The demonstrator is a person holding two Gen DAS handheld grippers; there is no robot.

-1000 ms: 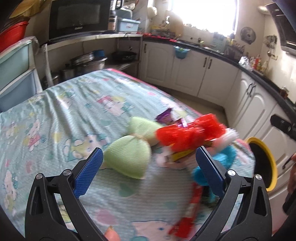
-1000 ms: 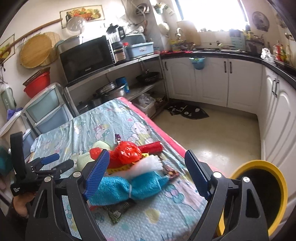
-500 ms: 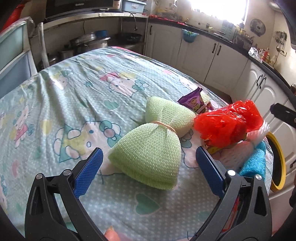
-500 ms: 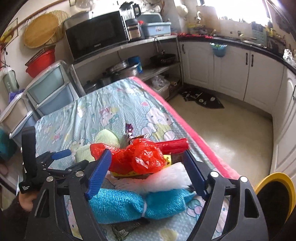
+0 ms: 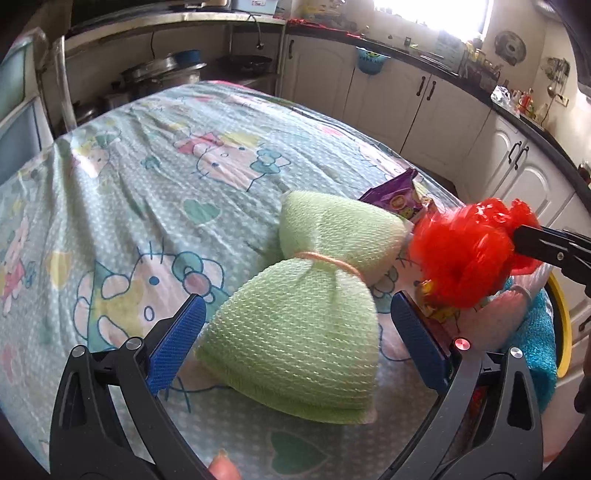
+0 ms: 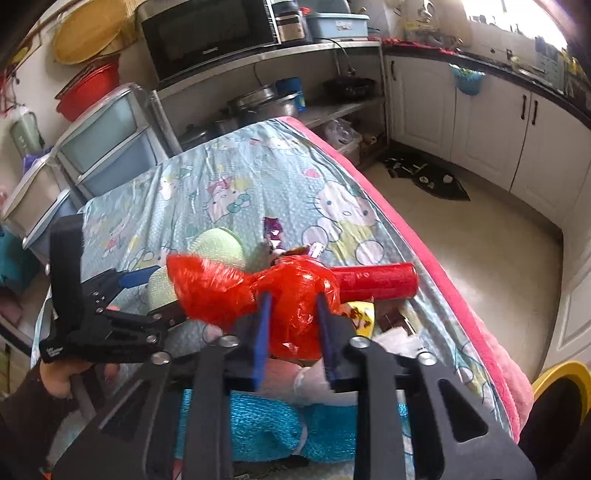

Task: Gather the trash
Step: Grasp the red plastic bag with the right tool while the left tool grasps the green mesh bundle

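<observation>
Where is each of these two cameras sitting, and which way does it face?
Left wrist: rides the left gripper, looking down across the table at the green bundle between its open fingers; a fingertip shows at the bottom edge.
Right wrist: rides the right gripper, facing the shelves and microwave; its fingers have just closed on the red bag; the person's left hand shows.
Shared: red bag, green bundle, patterned cloth, yellow bin, and each other's gripper.

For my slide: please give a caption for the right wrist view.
Right gripper shut on red plastic bag above the cluttered table.
</observation>
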